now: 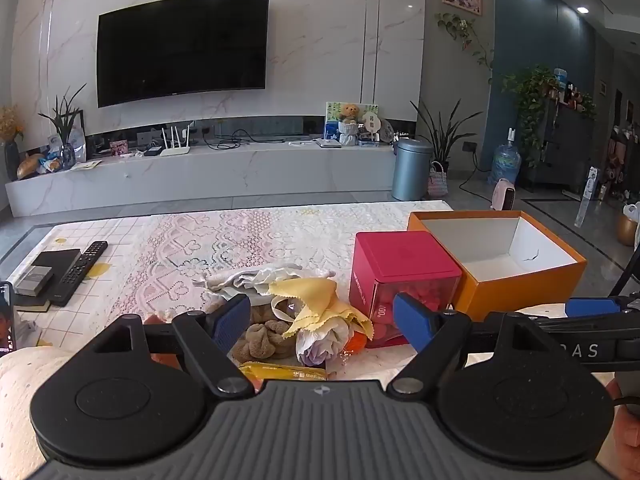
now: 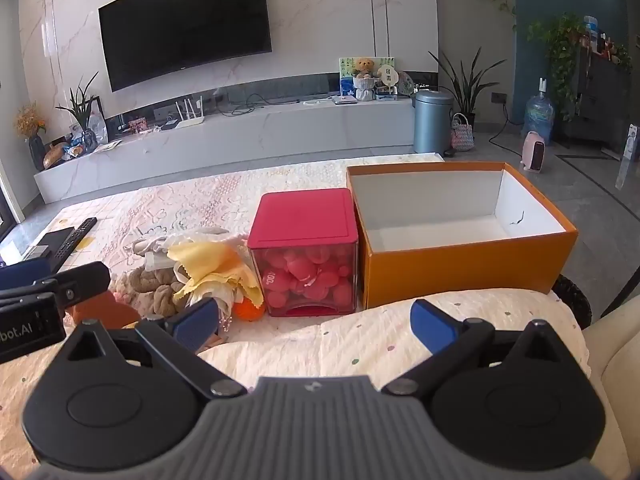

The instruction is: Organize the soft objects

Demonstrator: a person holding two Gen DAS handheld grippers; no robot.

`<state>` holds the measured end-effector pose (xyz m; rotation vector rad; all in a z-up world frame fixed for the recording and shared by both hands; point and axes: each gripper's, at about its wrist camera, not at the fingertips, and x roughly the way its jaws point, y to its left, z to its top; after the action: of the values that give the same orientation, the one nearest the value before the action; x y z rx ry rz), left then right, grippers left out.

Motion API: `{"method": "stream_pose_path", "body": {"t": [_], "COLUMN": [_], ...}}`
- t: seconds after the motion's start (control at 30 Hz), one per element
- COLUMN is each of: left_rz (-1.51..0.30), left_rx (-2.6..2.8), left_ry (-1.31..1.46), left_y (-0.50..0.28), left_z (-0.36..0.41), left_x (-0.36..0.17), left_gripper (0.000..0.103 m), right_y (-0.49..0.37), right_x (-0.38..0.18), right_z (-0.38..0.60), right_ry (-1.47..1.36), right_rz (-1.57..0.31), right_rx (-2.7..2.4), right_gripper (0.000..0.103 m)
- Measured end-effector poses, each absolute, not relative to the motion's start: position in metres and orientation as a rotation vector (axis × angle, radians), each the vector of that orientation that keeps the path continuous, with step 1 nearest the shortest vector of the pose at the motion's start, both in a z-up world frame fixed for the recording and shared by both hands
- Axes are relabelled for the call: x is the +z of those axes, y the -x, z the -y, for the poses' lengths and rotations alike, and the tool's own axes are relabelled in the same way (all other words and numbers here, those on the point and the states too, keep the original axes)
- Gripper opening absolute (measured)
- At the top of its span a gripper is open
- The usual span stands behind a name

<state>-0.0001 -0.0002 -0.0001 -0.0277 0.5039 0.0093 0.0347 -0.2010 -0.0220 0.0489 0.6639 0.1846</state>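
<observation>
Left gripper (image 1: 322,318): jaws wide, empty, hovering over the pile, likely lining up a first pick.
Right gripper (image 2: 314,322): wide, empty, over a dotted cushion (image 2: 360,340).
Soft pile: yellow pinked-edge cloth (image 1: 316,304), brown plush toy (image 1: 266,338), left of red-lidded clear cube (image 2: 306,252).
Orange open cardboard box (image 2: 460,268): empty, probably the destination.

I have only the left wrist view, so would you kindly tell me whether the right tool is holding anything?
Observer: No, the right tool is open, nothing between its fingers.
Operator: Thanks. The red box's front is half hidden here; what is inside?
Observer: Red balls, packed behind a clear front.
Operator: Is the orange box's floor bare?
Observer: Yes, its whole floor shows, with nothing on it.
</observation>
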Motion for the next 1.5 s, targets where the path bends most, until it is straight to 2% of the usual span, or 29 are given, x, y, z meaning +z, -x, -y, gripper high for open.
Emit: {"method": "stream_pose_path", "body": {"t": [1.5], "left_rz": [-0.544], "left_rx": [0.022], "left_ry": [0.083], "left_y": [-0.002], "left_z": [-0.008], "left_x": [-0.011], "left_gripper": [0.095], "right_y": [-0.038], "right_x": [-0.028], "right_z": [0.2], "right_ry": [-0.067], "right_rz": [-0.699], "right_rx": [0.179], "right_gripper": [0.1]}}
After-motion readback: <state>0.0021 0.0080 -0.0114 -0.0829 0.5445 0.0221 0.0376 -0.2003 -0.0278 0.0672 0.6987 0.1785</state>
